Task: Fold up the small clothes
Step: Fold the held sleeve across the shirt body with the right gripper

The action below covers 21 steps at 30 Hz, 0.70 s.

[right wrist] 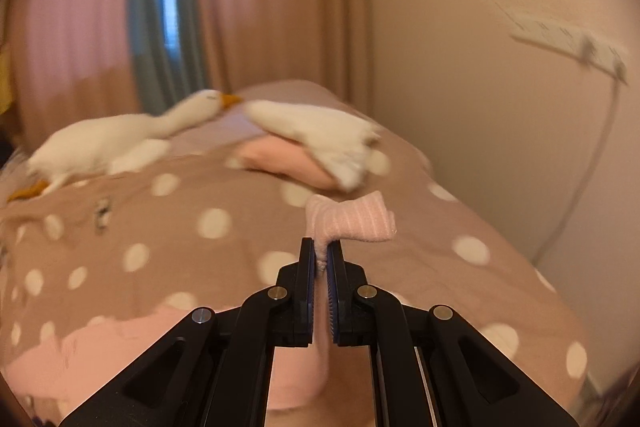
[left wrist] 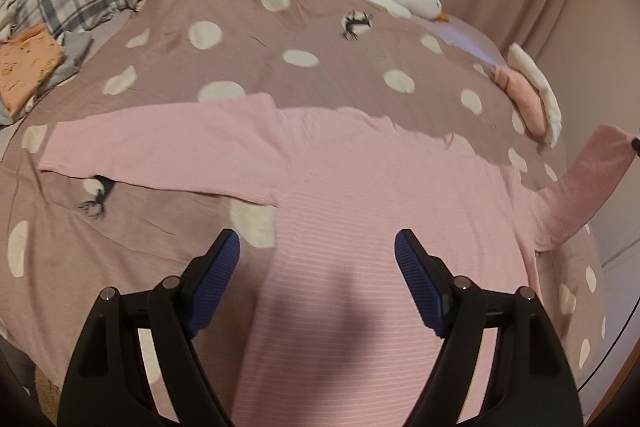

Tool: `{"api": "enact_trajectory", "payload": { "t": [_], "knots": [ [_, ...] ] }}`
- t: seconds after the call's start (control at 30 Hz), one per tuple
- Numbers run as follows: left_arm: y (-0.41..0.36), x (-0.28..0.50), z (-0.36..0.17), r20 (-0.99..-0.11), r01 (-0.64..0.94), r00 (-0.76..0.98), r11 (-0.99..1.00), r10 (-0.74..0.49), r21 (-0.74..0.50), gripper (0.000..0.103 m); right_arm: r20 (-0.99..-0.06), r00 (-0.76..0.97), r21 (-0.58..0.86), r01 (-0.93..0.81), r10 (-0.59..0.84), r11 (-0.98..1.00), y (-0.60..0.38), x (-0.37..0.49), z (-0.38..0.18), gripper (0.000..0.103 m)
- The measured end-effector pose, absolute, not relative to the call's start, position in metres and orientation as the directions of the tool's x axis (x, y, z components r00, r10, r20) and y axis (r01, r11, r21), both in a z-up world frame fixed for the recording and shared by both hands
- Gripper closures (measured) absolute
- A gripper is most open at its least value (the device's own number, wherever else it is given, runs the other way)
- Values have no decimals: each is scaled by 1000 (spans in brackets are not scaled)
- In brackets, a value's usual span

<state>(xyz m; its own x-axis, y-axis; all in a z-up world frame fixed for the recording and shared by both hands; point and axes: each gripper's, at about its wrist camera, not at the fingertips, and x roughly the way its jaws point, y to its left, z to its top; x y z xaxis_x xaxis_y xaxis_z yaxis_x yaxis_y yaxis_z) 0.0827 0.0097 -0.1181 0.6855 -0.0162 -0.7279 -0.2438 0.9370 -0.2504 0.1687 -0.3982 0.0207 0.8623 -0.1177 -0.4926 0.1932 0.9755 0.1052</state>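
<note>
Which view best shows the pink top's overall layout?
Left wrist: the pink top lies spread across the dotted bedcover, one sleeve out flat. Right wrist shows only the cuff pinched in the right gripper.

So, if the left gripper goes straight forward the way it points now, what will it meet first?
The open left gripper points down at the pink striped long-sleeved top spread on the mauve polka-dot bedcover. It would probably meet the top's body first, though depth is unclear in this fisheye view.
</note>
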Motion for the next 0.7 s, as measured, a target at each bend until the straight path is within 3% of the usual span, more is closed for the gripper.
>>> {"api": "enact_trajectory", "payload": {
  "t": [0.4,0.7],
  "knots": [
    [49,63,-111,-707,-307,707,906,13,-291,23,-528,820,92,-206,223,974,-261,170,8,96],
    [65,55,-121,-723,-342,690,894,31,-289,23,-657,656,111,-403,371,909,-186,166,-50,96]
  ]
}}
